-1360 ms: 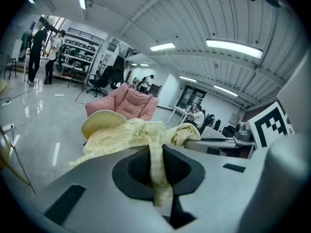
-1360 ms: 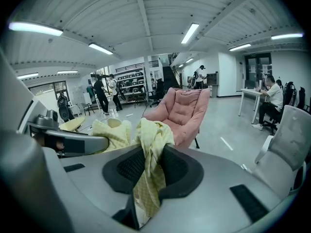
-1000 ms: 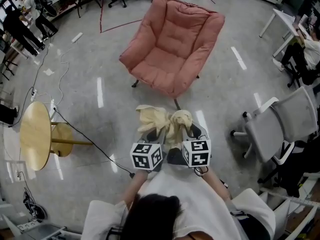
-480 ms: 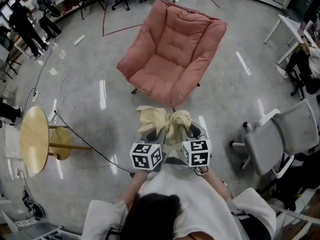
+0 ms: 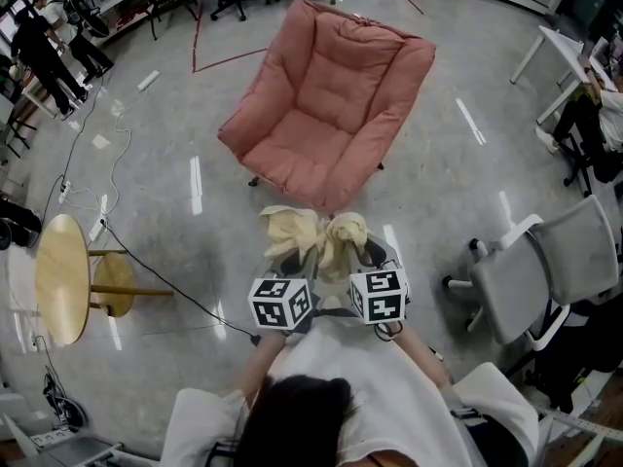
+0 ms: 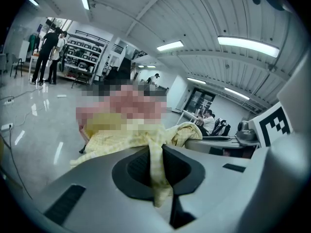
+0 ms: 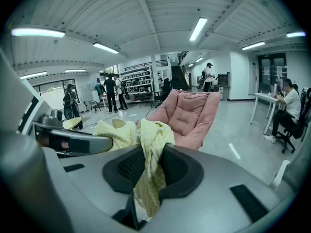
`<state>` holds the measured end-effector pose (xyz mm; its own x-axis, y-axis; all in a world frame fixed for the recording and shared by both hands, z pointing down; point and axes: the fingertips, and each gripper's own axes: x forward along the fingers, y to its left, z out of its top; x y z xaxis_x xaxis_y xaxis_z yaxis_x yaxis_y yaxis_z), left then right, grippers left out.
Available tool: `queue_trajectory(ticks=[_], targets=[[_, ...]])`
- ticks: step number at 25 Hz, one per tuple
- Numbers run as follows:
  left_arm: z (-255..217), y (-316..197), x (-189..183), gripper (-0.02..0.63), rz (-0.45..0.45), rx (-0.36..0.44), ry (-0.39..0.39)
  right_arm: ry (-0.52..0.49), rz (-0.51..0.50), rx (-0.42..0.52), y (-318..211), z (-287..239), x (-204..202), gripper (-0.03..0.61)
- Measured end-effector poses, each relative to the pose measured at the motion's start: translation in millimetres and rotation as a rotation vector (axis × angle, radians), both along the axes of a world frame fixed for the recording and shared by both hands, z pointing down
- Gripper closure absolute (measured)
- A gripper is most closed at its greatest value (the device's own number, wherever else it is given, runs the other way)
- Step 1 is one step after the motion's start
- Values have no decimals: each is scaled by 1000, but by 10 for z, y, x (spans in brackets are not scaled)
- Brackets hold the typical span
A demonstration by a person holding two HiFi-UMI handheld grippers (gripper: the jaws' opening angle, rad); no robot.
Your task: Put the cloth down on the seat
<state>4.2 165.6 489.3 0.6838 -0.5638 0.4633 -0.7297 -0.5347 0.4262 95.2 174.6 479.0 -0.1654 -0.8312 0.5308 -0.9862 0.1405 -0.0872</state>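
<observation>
A pale yellow checked cloth (image 5: 313, 237) hangs bunched between my two grippers, held in the air above the floor just short of the pink armchair's (image 5: 326, 95) front edge. My left gripper (image 5: 292, 258) is shut on one part of the cloth (image 6: 154, 165), which runs down between its jaws. My right gripper (image 5: 362, 254) is shut on another part of the cloth (image 7: 150, 166), with the armchair (image 7: 190, 116) straight ahead of it. The chair's seat cushion (image 5: 292, 152) is bare.
A round wooden side table (image 5: 60, 277) stands at the left, with a black cable (image 5: 165, 278) running across the floor toward me. A white office chair (image 5: 538, 267) stands at the right. People stand at benches at the far left, and one sits at a desk at the right.
Both grippers have moved forward together with the cloth, so the armchair's front edge lies closer to them. The grip on the cloth is unchanged.
</observation>
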Motion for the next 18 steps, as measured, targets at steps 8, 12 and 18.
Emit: queue_trajectory(ticks=[8, 12, 18], targets=[[30, -75, 45, 565, -14, -5, 8, 6, -9, -4, -69, 25, 47, 482], [40, -106, 65, 565, -17, -7, 6, 6, -12, -7, -108, 37, 68, 482], [59, -179, 92, 565, -12, -9, 0, 5, -8, -9, -174, 55, 100, 482]])
